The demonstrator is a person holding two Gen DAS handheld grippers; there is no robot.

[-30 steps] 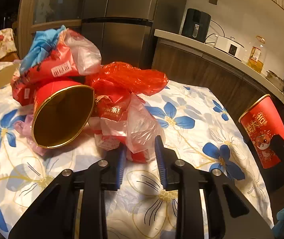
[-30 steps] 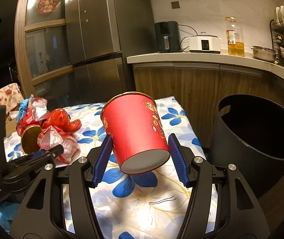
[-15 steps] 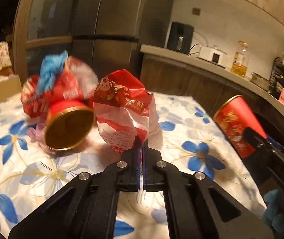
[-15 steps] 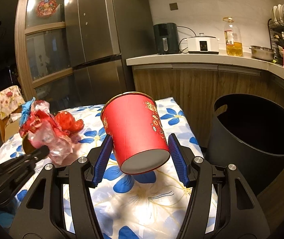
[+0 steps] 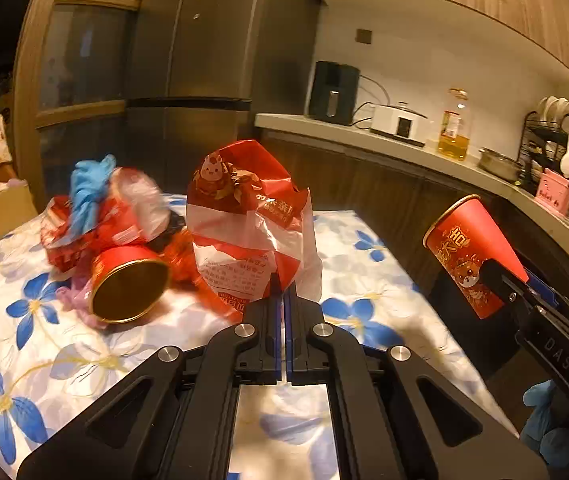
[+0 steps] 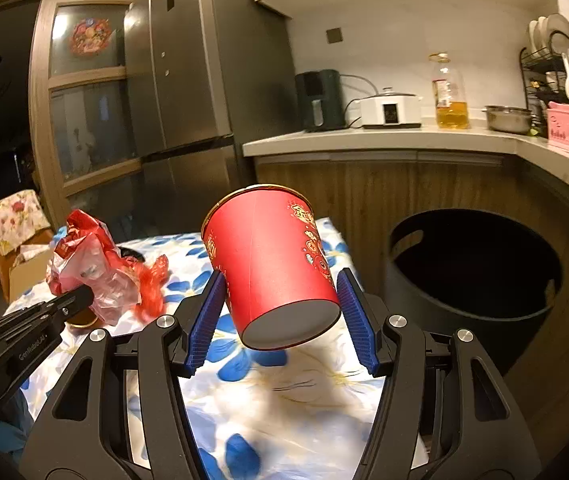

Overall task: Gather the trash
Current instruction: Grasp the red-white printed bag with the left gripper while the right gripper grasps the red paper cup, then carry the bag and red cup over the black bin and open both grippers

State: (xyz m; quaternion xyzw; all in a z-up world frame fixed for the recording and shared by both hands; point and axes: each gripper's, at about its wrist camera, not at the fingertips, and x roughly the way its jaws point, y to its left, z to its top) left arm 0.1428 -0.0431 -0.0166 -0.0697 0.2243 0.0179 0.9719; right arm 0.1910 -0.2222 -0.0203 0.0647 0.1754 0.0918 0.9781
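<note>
Holding two pieces of trash at once, I'm in the carry step: my left tongs (image 5: 284, 300) are pressed nearly together on the lower edge of a red-and-white plastic bag (image 5: 250, 232), which hangs lifted above the flowered surface (image 5: 364, 292), and my right tongs (image 6: 282, 316) are pinching a red paper cup (image 6: 272, 272) by its sides near the base, tilted with its mouth facing away from me. To the right of the cup, beside the edge of the surface, stands the black bin (image 6: 472, 276), open and dark inside. On the surface a small heap remains: another red cup lying on its side (image 5: 128, 286) among crumpled red wrappers (image 5: 100, 216). My judgement is that the next move calls for swinging the cup over the bin's mouth before spreading the right tongs, then bringing the bag across. The thin bag may cling to the pads, so I'd release it well over the opening.
</note>
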